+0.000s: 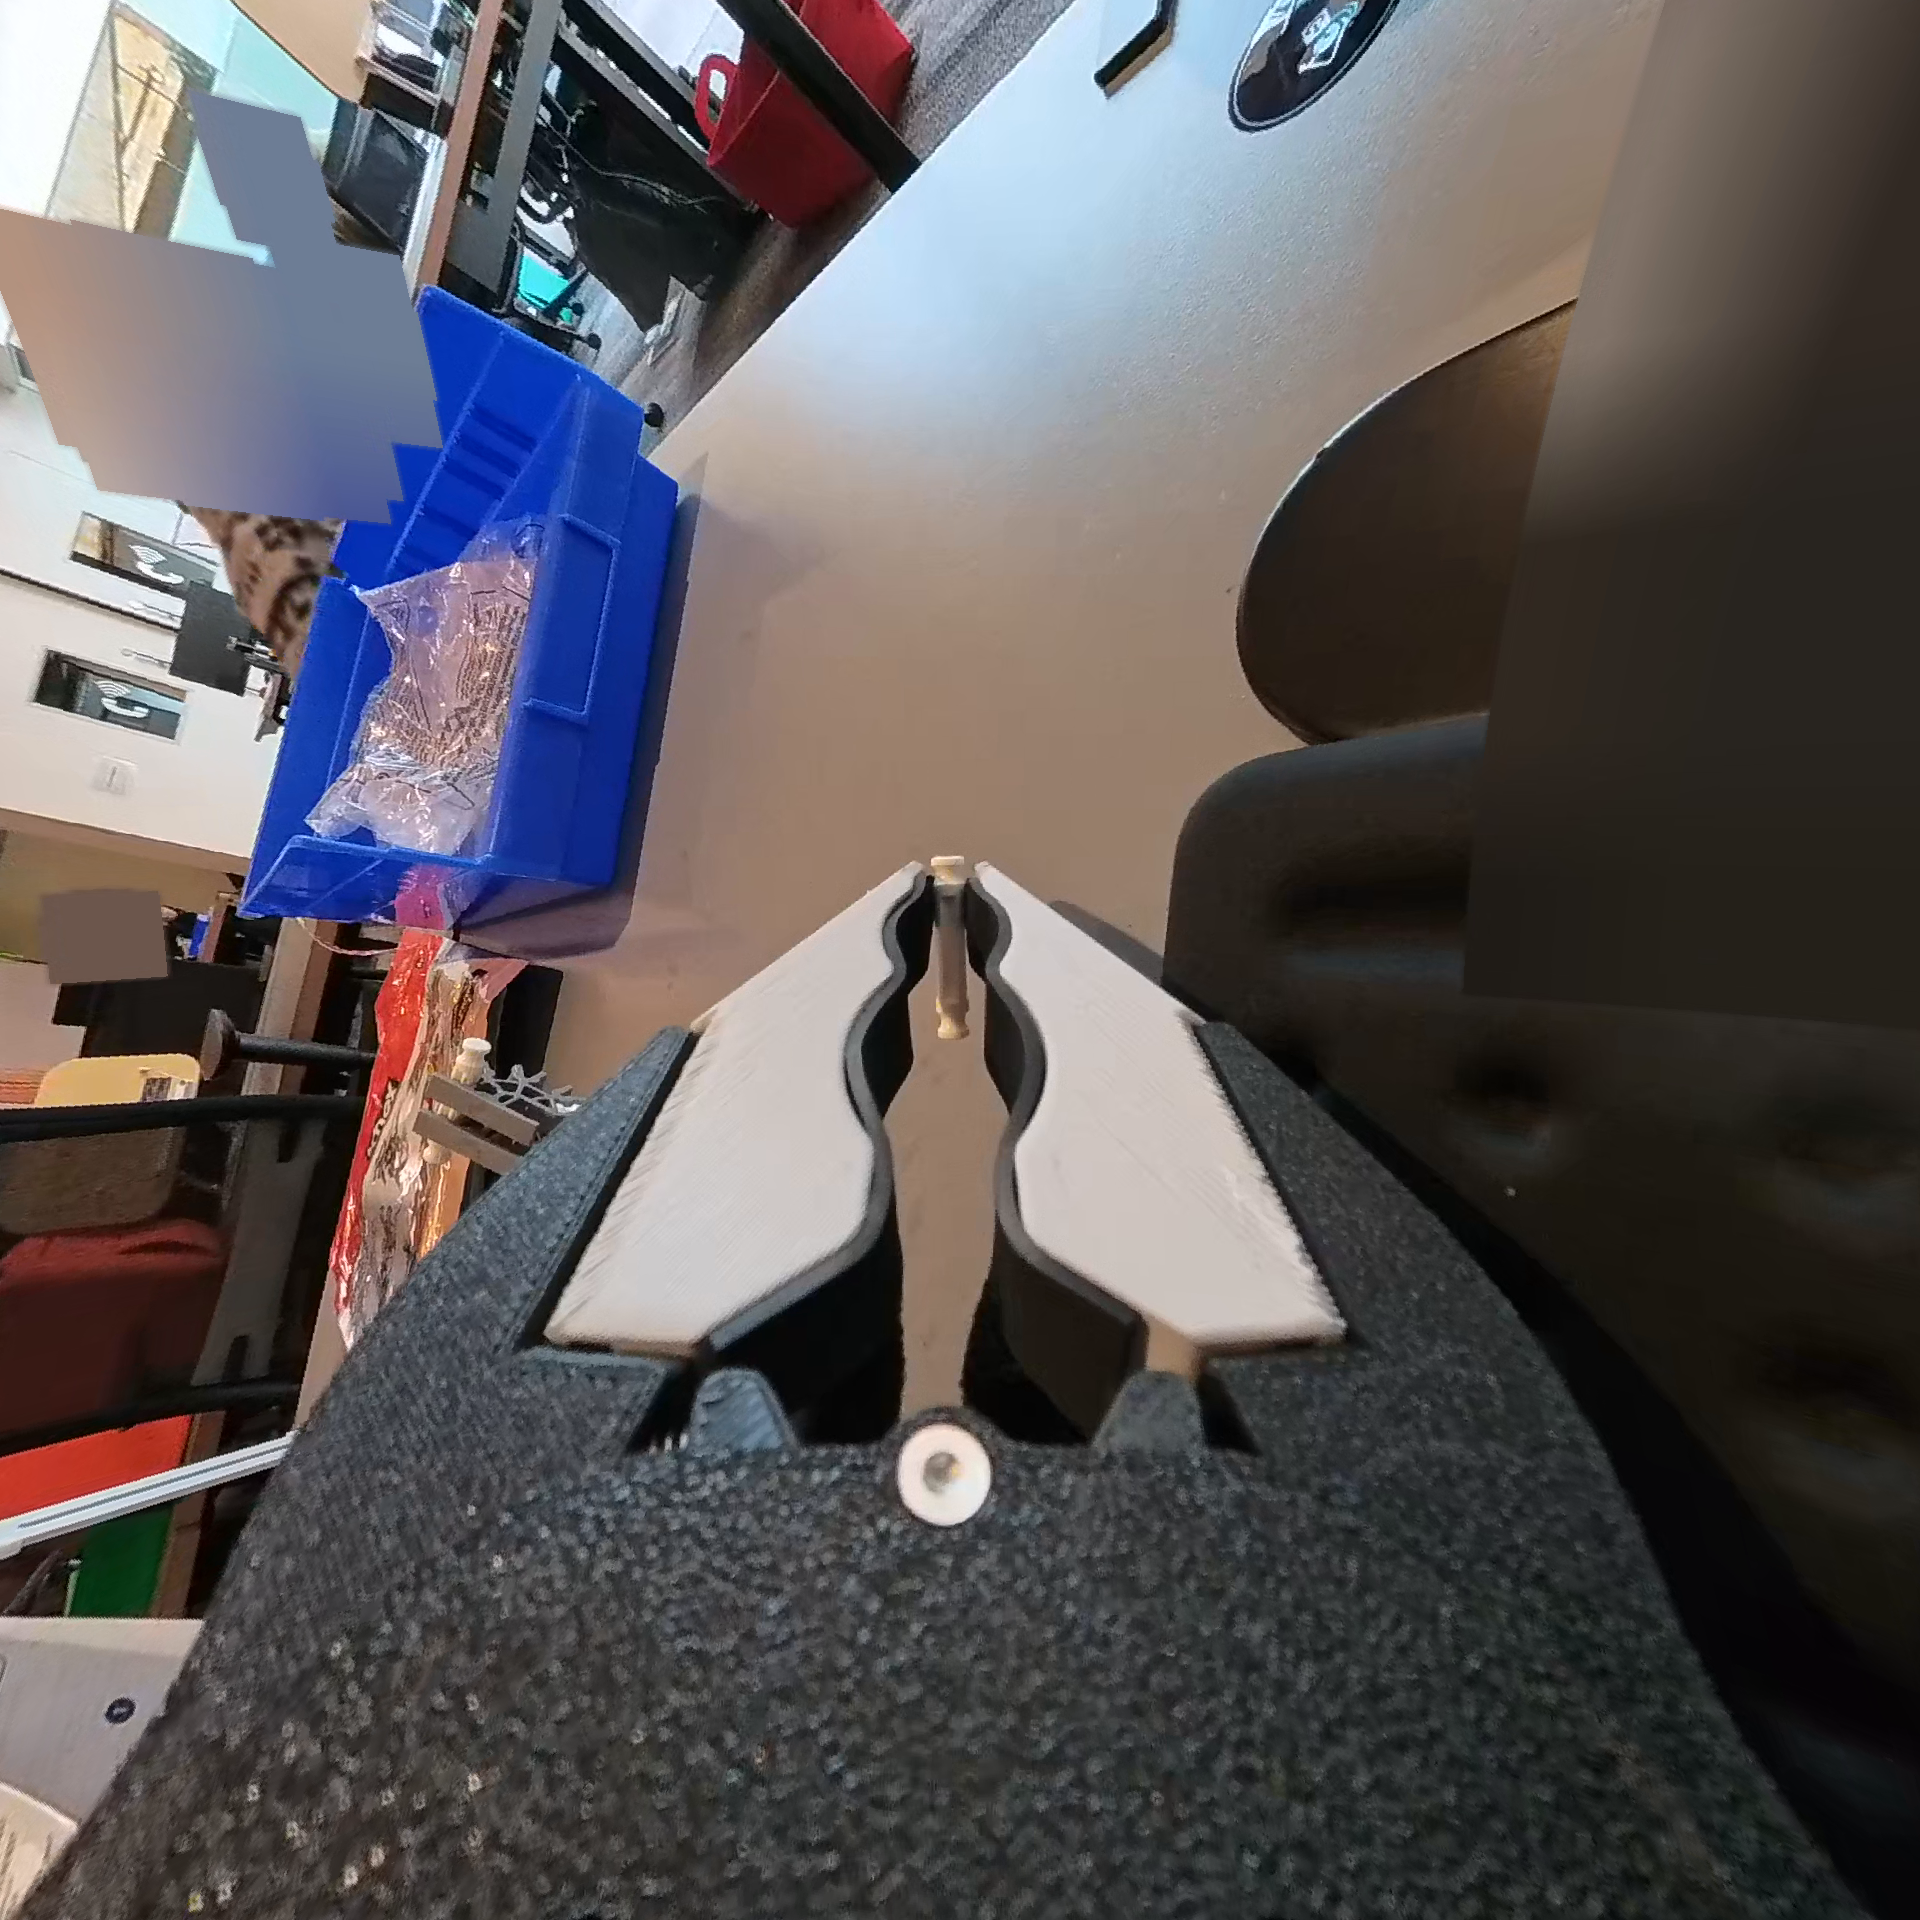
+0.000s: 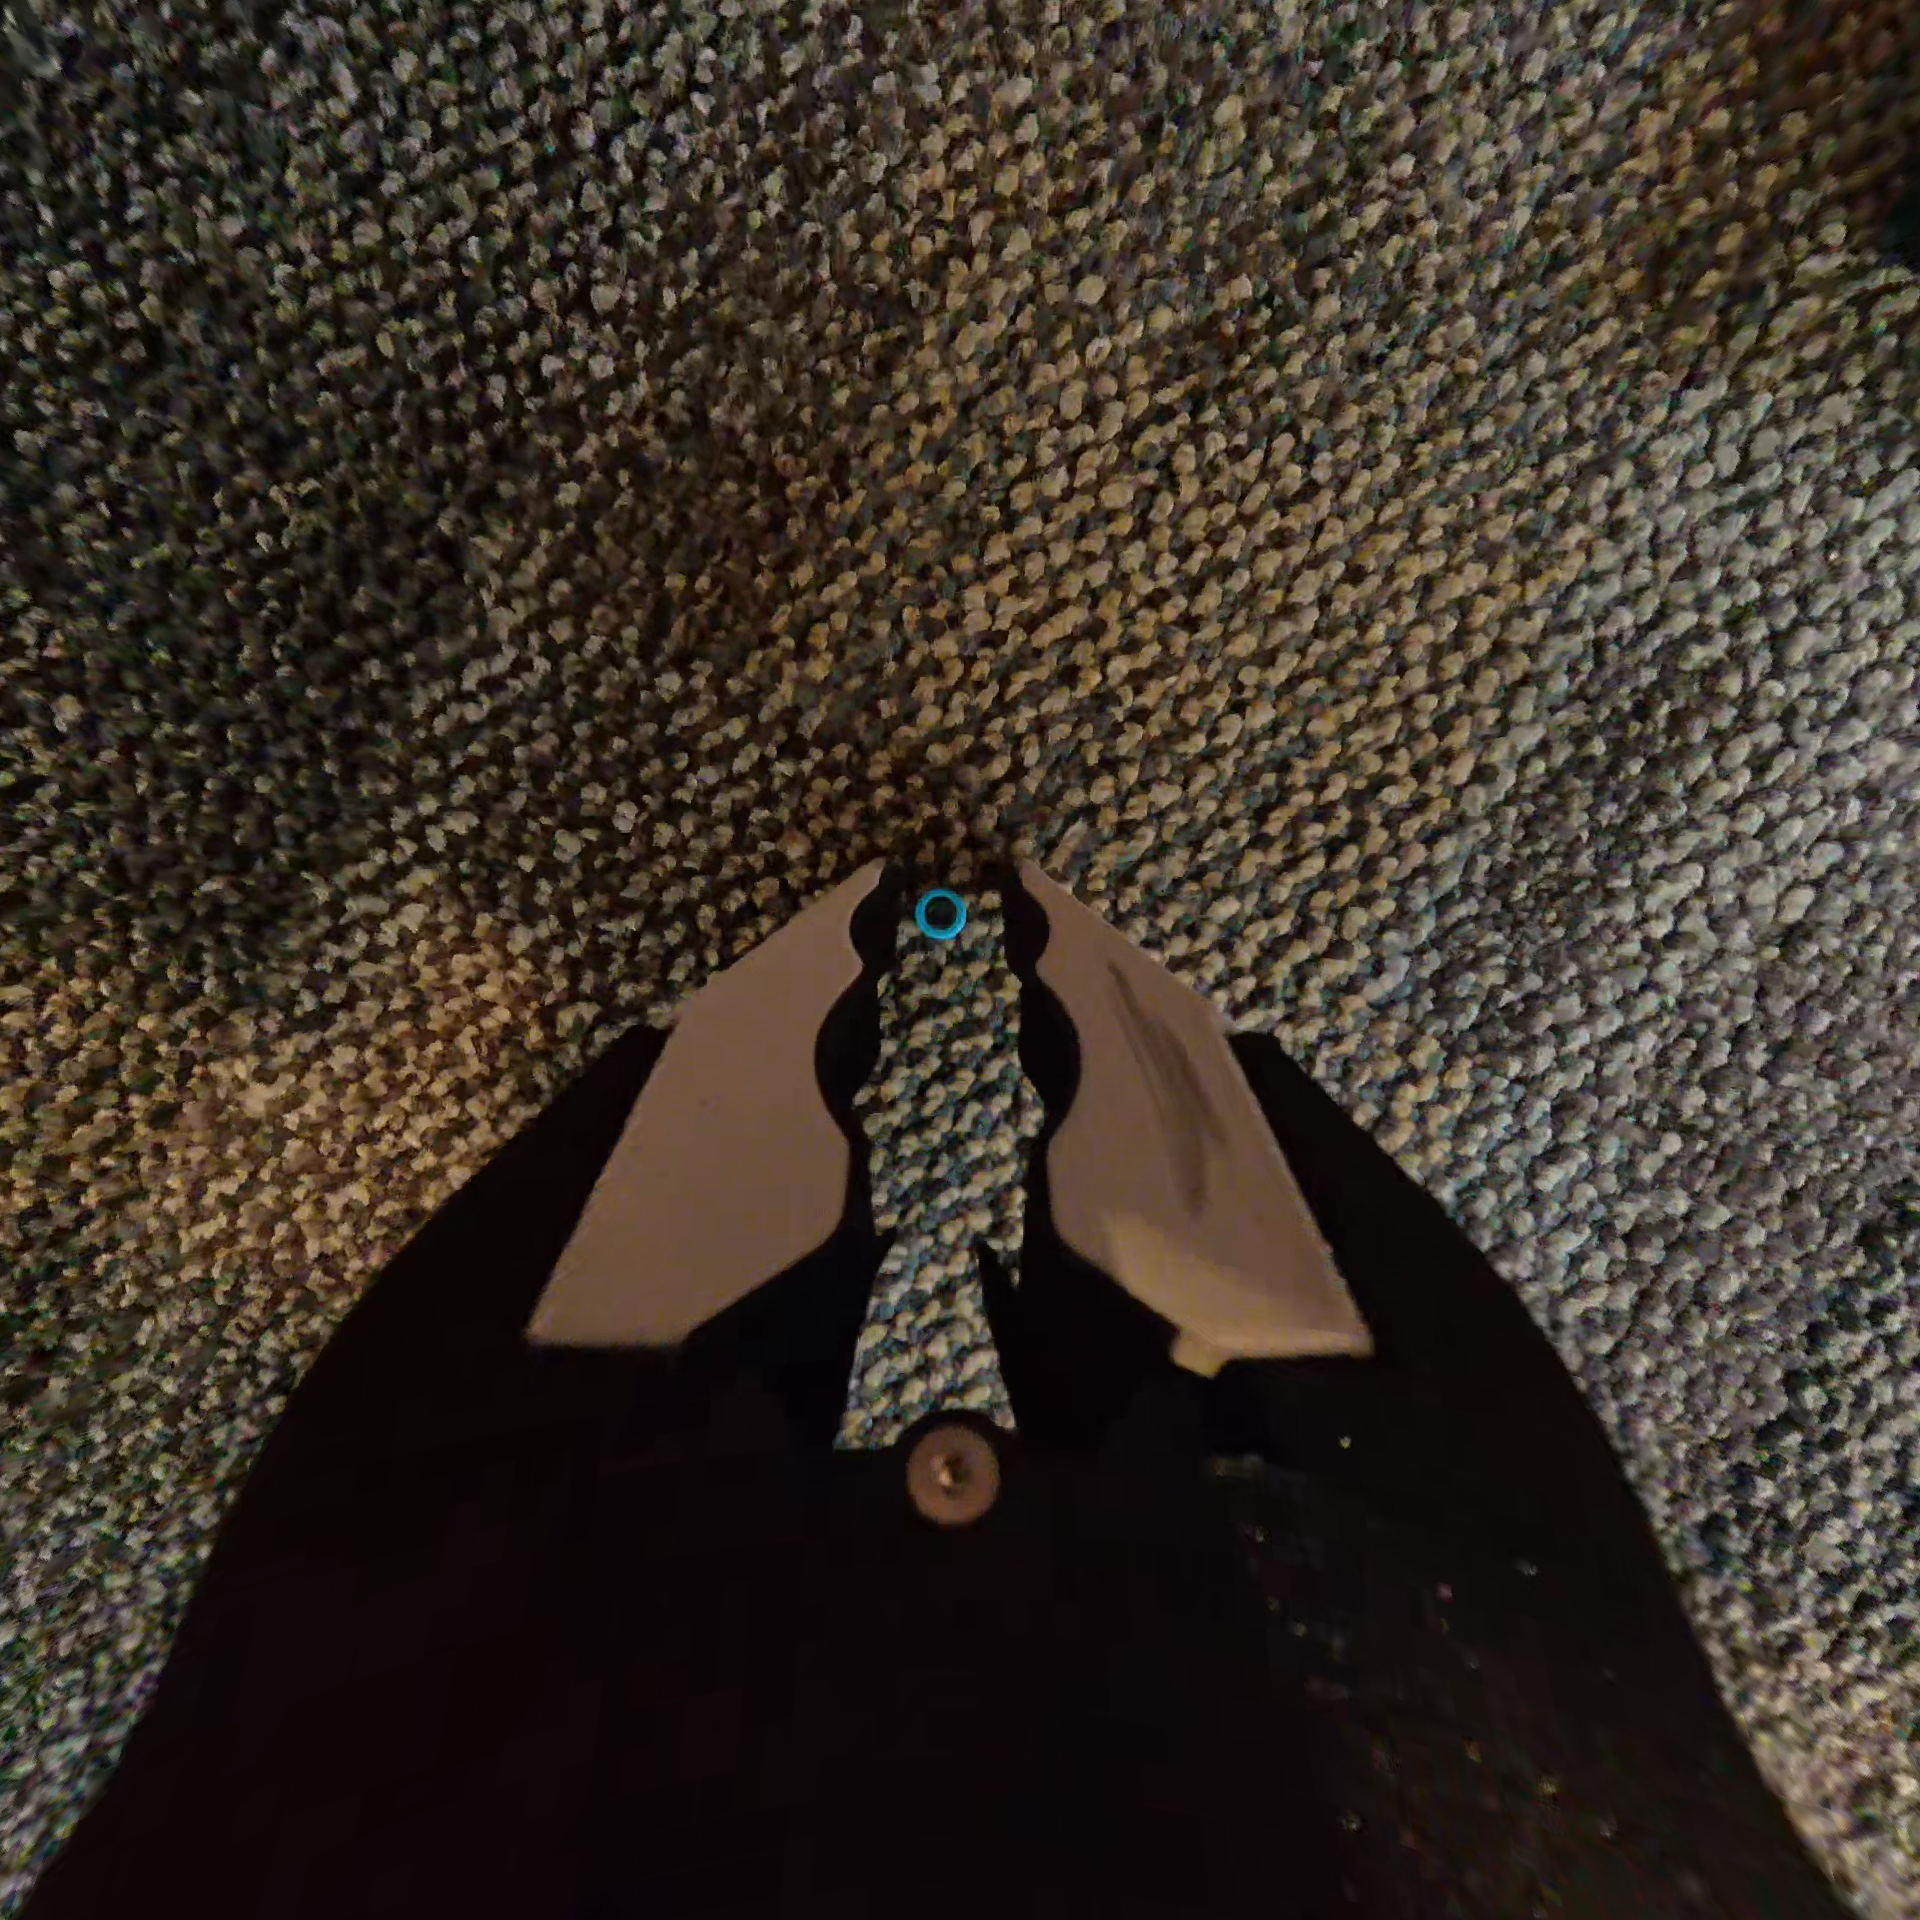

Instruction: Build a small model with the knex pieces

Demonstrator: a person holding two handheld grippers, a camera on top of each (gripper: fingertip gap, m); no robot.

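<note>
Left tongs pinch cream pin; right tongs narrow, straddling blue ring.

L tilted sideways; R close floorward.

A blue bin, a cream pin, a turquoise ring on speckled grey-tan carpet.

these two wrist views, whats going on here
The left tongs are shut on a small cream pin, held over a pale table with a blue bin holding a clear plastic bag off to the side. The right tongs point down at speckled carpet, open, with a small blue ring lying between the tips, not yet gripped.
</note>
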